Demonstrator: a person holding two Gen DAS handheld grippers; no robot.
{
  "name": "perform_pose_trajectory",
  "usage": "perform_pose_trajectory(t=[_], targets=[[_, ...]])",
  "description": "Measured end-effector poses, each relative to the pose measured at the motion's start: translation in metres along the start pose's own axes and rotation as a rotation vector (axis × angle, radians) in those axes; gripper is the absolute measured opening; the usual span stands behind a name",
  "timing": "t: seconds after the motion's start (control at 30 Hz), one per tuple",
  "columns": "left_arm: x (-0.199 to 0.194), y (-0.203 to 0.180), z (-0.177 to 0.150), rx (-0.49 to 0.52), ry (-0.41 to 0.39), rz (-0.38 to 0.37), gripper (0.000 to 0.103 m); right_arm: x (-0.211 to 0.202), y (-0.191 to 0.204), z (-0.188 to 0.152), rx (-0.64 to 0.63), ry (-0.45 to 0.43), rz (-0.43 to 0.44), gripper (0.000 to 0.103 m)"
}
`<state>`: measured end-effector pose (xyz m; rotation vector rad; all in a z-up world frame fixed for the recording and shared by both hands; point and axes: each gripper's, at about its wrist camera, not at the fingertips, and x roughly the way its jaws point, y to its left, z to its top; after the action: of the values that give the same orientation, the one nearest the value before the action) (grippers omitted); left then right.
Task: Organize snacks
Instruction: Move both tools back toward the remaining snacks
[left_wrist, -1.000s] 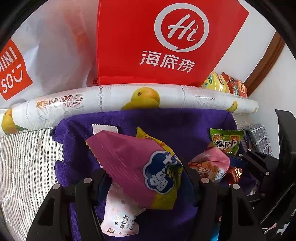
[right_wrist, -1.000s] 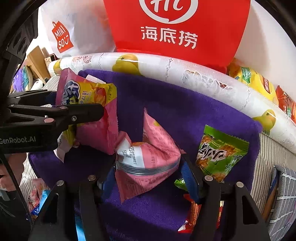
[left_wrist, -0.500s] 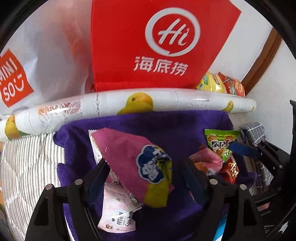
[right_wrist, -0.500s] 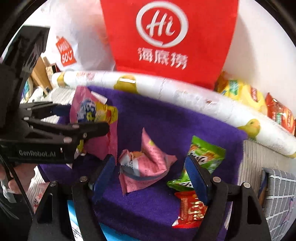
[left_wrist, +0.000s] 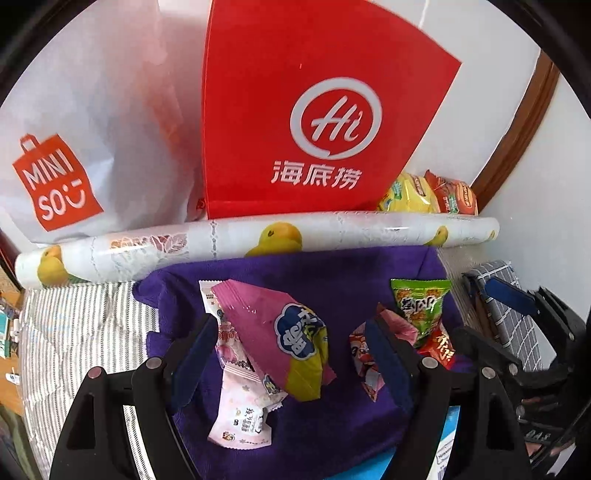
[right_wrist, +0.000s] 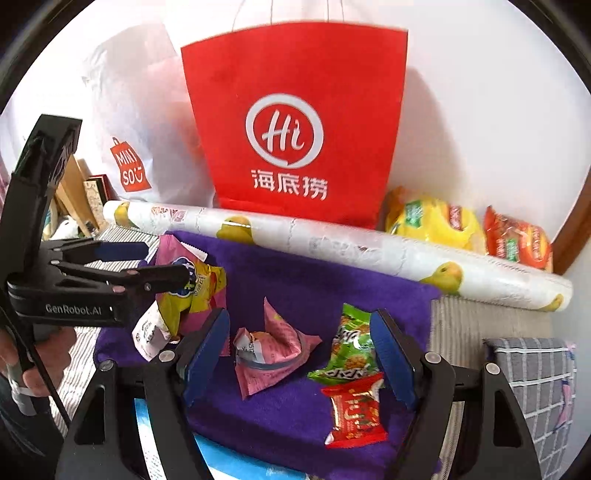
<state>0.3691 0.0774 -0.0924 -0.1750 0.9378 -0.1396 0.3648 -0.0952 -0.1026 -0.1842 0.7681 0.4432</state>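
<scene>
Two grippers, left gripper and right gripper, hover with fingers spread, empty, above snack packets on a purple towel; centre over one packet before closing.

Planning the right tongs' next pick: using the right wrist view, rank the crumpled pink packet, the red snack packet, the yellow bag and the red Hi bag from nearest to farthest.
1. Crumpled pink packet, between the open right tongs, on the purple towel.
2. Red snack packet, low right; nearly as close, hard to separate.
3. Yellow bag, behind the roll, right.
4. Red Hi bag, back centre; depth similar to 3.

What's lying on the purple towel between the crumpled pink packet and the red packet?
A green snack packet, seen in the right wrist view, overlapping the red packet's top edge.
</scene>
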Motion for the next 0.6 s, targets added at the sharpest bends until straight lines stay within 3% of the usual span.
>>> perform_pose_trajectory(t=[0.13,0.33,0.6], targets=[[-0.017,-0.005,-0.001,0.014,-0.023,-0.005,0.081,-0.021,0.003,-0.016,0.036,-0.031,-0.007,0.078],[-0.064,-0.014,-0.009,0.022,-0.096,-0.030,0.080,-0.058,-0.001,-0.050,0.107,0.004,-0.017,0.077],[-0.107,-0.014,-0.062,0.031,-0.089,-0.033,0.080,-0.104,0.021,-0.088,0.124,-0.009,-0.030,0.078]])
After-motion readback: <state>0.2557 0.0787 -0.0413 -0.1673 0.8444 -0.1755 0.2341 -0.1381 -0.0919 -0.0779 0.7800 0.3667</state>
